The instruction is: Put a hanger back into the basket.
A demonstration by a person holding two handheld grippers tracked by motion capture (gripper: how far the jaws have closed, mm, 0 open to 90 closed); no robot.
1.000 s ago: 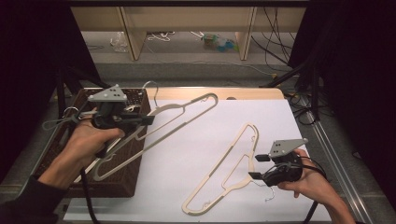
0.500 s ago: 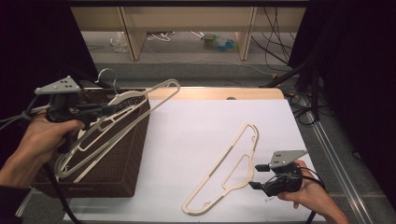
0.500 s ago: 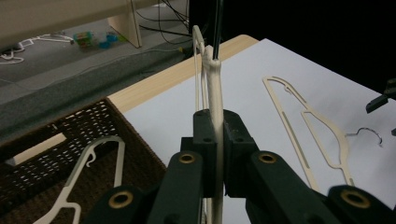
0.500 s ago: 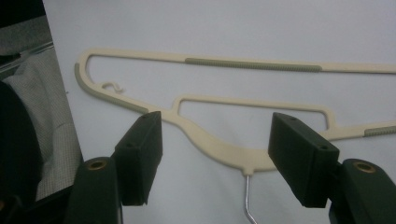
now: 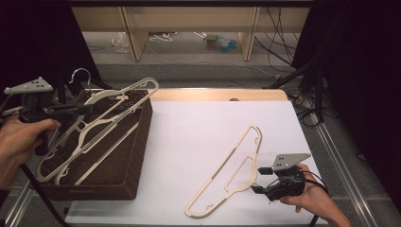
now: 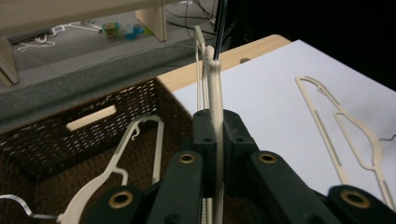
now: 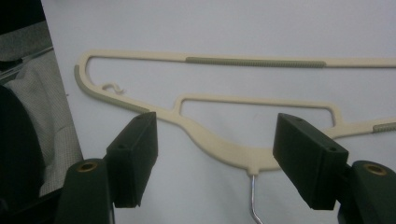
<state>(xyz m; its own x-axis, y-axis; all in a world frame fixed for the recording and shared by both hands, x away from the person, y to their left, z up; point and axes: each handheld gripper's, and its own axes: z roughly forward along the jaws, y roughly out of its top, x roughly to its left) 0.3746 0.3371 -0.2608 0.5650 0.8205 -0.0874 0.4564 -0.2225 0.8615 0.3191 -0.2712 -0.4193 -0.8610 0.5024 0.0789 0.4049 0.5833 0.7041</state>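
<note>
Matt cream plastic, dark wicker.
My tongs [image 6: 212,140] are matt black plastic; hanger [image 5: 227,175] smooth cream plastic, basket [image 5: 137,137] rough woven wicker.

A basket [image 5: 137,142] stands at the table's [image 5: 213,94] left edge, hangers [image 5: 71,163] lying inside it and another hanger [image 5: 120,101] held above by the left gripper [image 5: 82,109]. On the sheet [image 5: 198,142] to the right (well apart) lies a single hanger [image 5: 227,172], the right gripper [image 5: 257,182] just beside its neck.
</note>
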